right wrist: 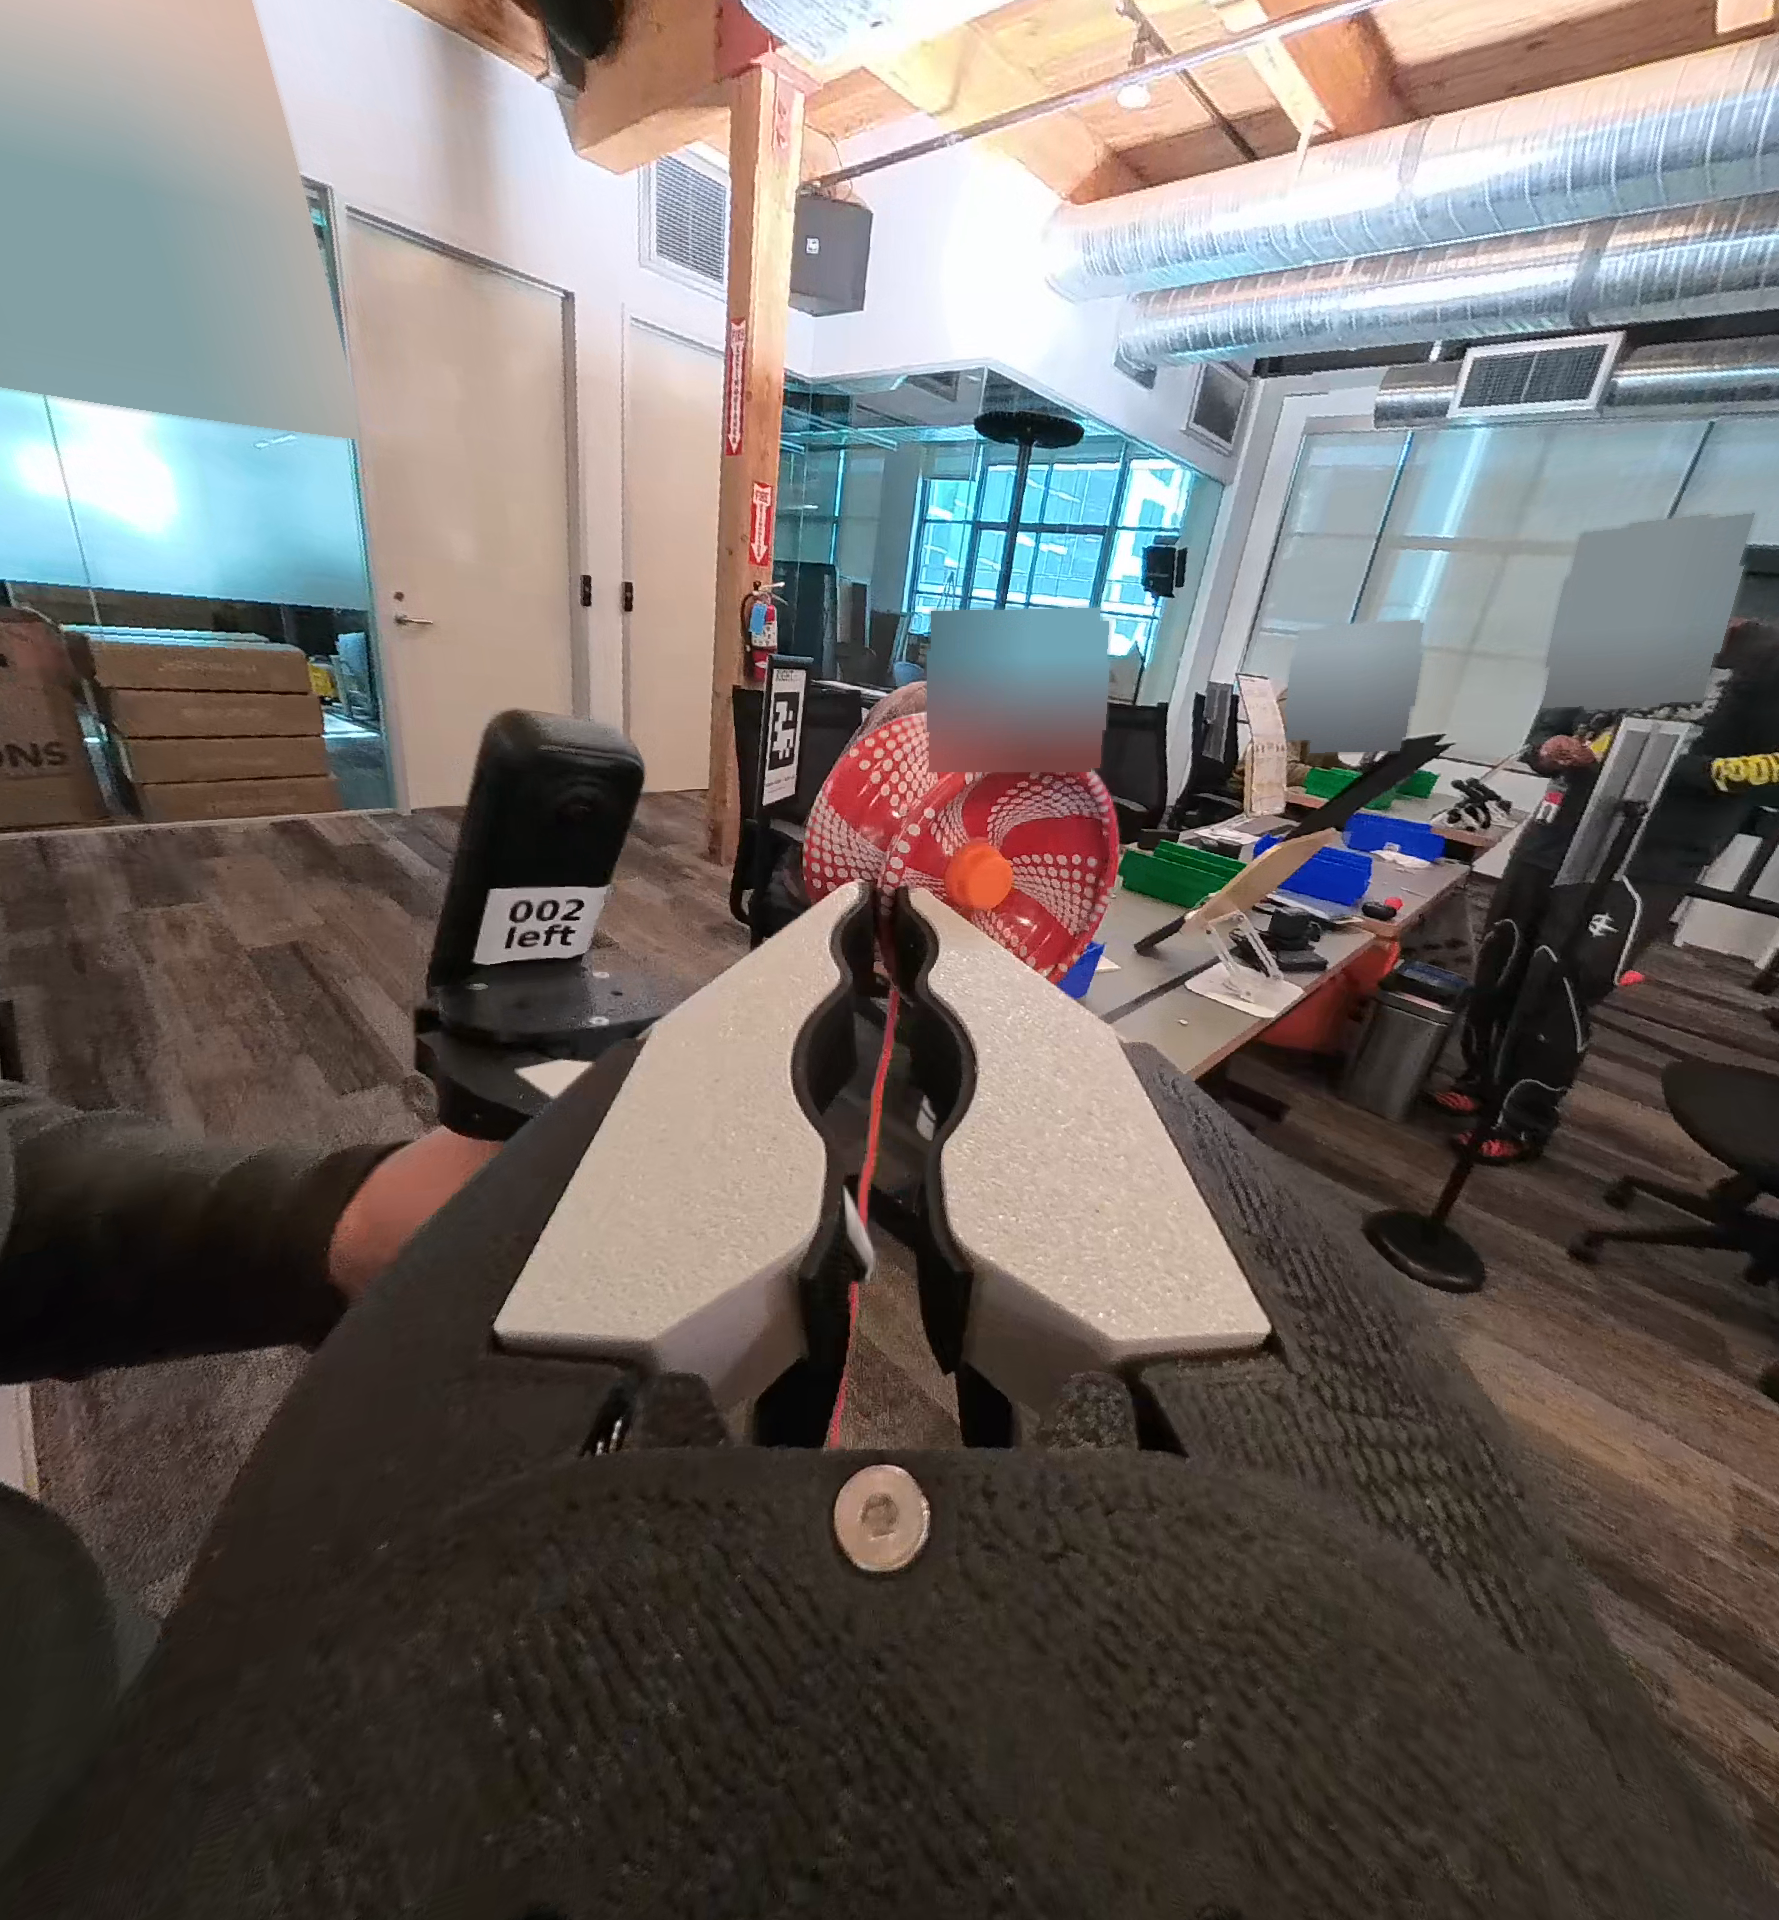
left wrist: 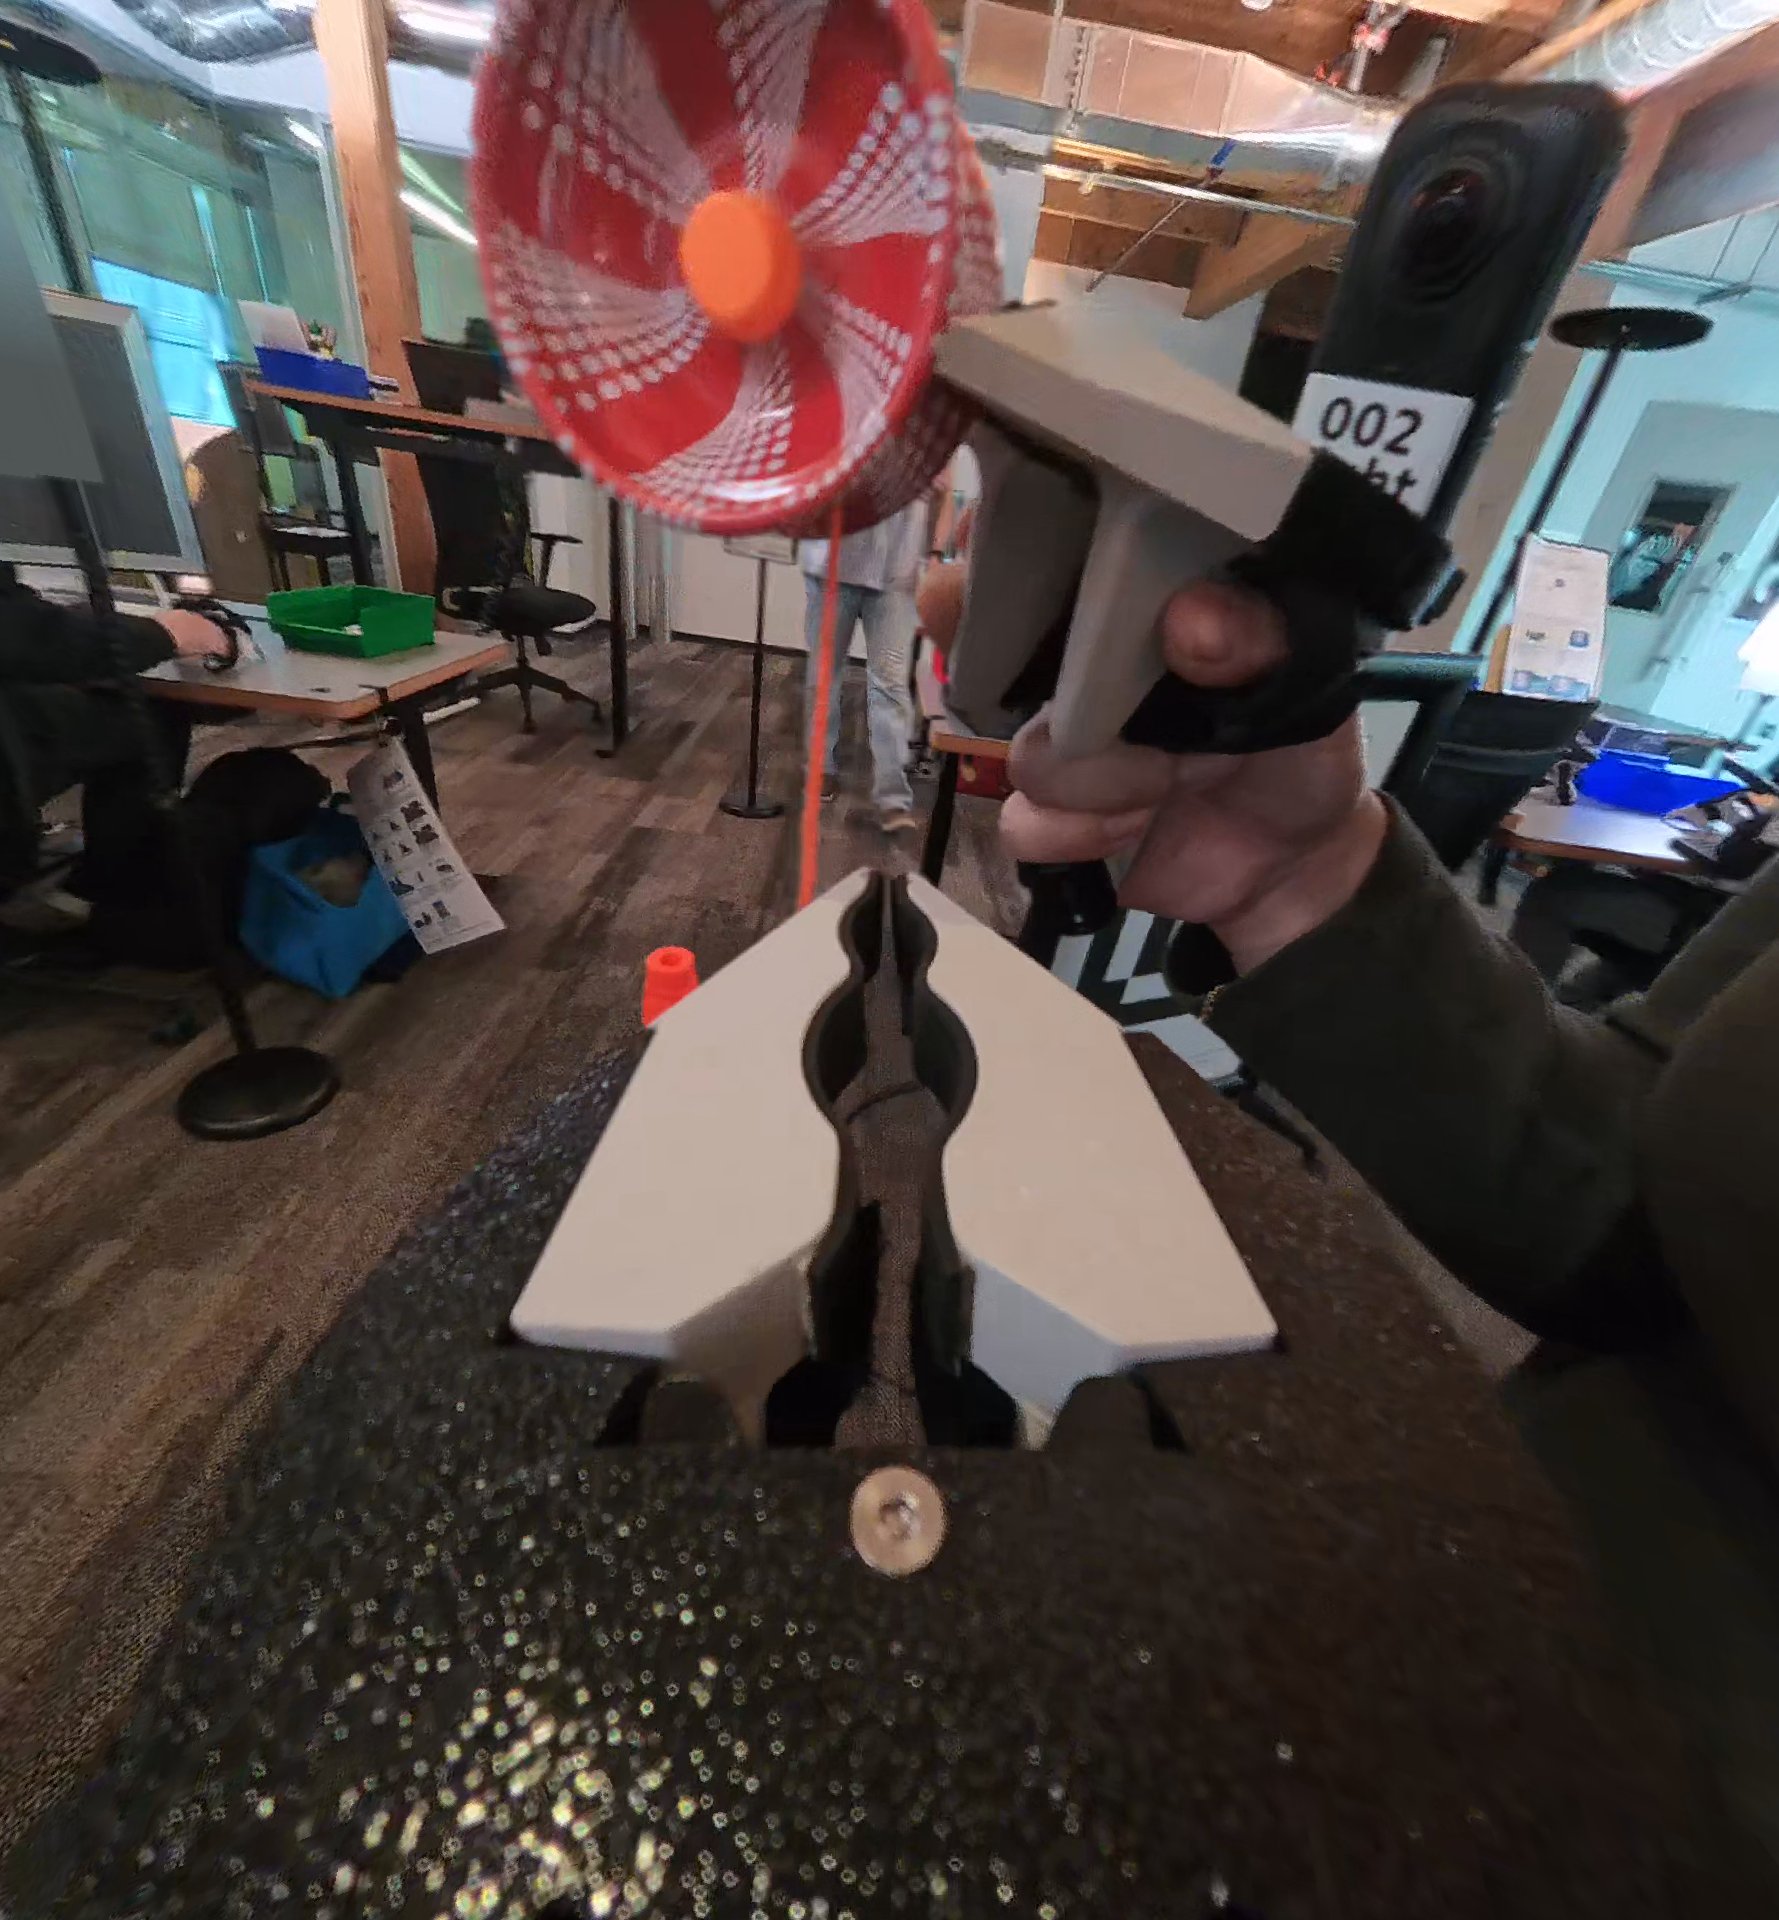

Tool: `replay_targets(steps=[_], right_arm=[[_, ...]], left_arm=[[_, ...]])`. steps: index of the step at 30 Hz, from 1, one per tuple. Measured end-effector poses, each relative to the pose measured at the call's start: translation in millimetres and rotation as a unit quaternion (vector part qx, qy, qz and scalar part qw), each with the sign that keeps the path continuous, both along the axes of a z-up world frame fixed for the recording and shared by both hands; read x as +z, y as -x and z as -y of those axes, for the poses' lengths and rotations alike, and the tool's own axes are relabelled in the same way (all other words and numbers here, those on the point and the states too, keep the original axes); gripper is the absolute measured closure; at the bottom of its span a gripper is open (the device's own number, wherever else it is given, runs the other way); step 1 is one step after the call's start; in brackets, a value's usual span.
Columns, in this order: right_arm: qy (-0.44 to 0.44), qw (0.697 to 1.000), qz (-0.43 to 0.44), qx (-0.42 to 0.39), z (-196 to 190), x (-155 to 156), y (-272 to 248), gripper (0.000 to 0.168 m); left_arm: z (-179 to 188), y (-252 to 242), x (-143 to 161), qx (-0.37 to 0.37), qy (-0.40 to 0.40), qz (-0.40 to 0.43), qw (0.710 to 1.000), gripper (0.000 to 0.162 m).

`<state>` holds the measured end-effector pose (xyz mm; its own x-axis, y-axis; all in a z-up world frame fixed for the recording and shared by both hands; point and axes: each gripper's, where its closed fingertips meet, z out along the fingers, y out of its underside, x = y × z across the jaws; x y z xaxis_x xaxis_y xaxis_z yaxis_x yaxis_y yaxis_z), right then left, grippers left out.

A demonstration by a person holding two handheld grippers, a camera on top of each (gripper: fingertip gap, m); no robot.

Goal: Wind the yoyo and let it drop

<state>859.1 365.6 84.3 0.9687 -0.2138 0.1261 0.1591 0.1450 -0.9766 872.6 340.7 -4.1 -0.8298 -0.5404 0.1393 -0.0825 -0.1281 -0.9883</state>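
The red yoyo (left wrist: 729, 260) with white dots and an orange hub is up high in the left wrist view, slightly blurred. My right gripper (right wrist: 890, 902) is shut on the yoyo (right wrist: 1010, 862) at its rim, by the groove. Its grey fingers (left wrist: 1093, 436) touch the yoyo's right edge in the left wrist view. The orange string (left wrist: 819, 707) hangs straight down from the yoyo and disappears behind the left fingertip of my left gripper (left wrist: 890, 883). That gripper is shut, just below the yoyo. The string (right wrist: 869, 1122) also shows through the gap under my right fingers.
A small orange cone (left wrist: 672, 982) stands just left of my left fingers. A desk with a green tray (left wrist: 355, 618) and a seated person (left wrist: 33, 675) are at the left. A person (left wrist: 880, 665) stands ahead by a post (left wrist: 755, 707). A table with bins (right wrist: 1280, 935) is at the right. The grippers' ends are close to 9 cm from one another.
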Motion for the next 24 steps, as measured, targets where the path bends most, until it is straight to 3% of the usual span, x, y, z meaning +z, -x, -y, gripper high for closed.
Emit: replay_targets(steps=[2, 4, 6, 8, 10, 13, 17, 21, 24], right_arm=[[0.004, 1.000, 0.000, -0.004, 1, -2, -1, 0.168], [0.004, 1.000, -0.002, -0.003, 1, -3, 0, 0.168], [0.004, 1.000, -0.005, -0.001, 2, -4, 0, 0.168], [0.006, 1.000, -0.006, 0.001, 1, -5, 0, 0.168], [0.007, 1.000, -0.007, 0.005, -2, -5, 1, 0.168], [0.007, 1.000, -0.007, 0.012, -4, -5, 4, 0.168], [0.017, 1.000, -0.004, 0.007, -4, -7, 6, 0.168], [0.021, 1.000, -0.017, 0.014, -6, -10, 8, 0.168], [0.006, 0.999, -0.023, 0.030, -7, -5, 10, 0.168]], left_arm=[[-12, -4, 3, 0.048, 0.008, 0.023, 0.999, 0.159], [-24, -2, 9, 0.087, 0.022, 0.046, 0.995, 0.141], [-26, -1, 8, 0.084, 0.031, 0.025, 0.996, 0.124], [-23, -3, 0, 0.071, 0.027, 0.001, 0.997, 0.121], [-21, -4, -4, 0.061, 0.023, -0.007, 0.998, 0.127], [-10, -1, -13, 0.024, 0.007, -0.004, 1.000, 0.162], [-9, -1, -22, 0.033, -0.011, 0.034, 0.999, 0.162], [-18, -6, -32, 0.017, 0.016, 0.015, 1.000, 0.162], [-17, -14, -56, 0.013, -0.021, -0.010, 1.000, 0.162]])
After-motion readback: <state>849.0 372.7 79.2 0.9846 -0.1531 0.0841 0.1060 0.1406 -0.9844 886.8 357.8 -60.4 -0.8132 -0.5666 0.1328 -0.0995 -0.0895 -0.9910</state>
